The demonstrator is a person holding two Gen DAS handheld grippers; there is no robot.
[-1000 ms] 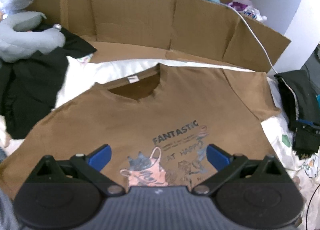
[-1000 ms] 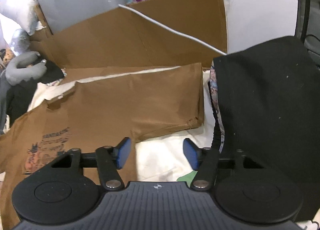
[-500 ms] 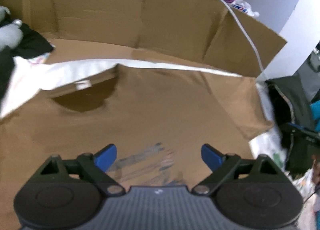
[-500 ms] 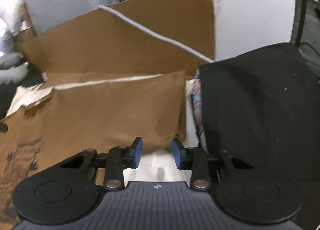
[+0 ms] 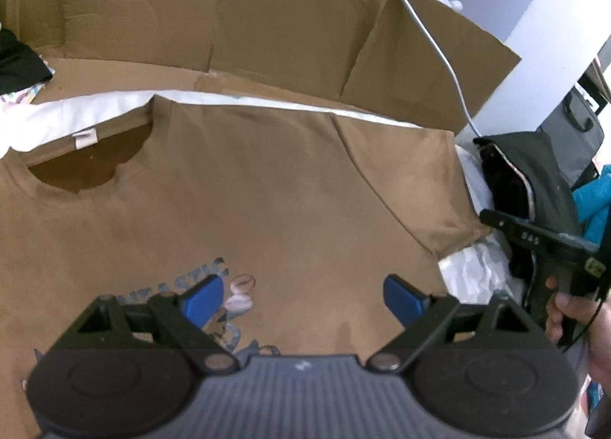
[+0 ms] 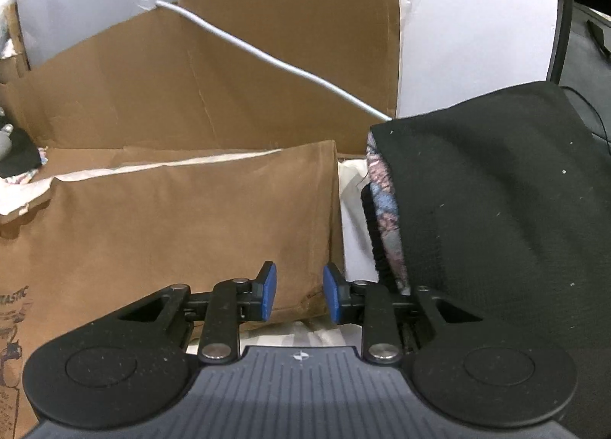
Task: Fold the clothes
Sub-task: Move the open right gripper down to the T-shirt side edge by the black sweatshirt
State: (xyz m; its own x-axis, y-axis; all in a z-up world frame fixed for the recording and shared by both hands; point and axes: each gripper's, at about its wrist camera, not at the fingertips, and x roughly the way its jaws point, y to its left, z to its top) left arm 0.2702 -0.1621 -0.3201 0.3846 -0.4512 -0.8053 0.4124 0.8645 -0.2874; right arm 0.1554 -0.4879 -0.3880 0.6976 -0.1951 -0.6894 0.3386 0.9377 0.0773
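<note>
Bare white sheet (image 6: 353,232) leaves a narrow lane between the brown T-shirt (image 6: 183,232) sleeve and the black garment pile (image 6: 496,217); a cardboard wall (image 6: 214,95) blocks the far side.

One brown shirt (image 5: 267,187). Beside the shirt: one black garment (image 6: 496,217), one white cable (image 5: 431,38). Two tools: left (image 5: 301,297), right (image 6: 298,295).

Brown printed T-shirt (image 5: 267,202), flat, front up
</note>
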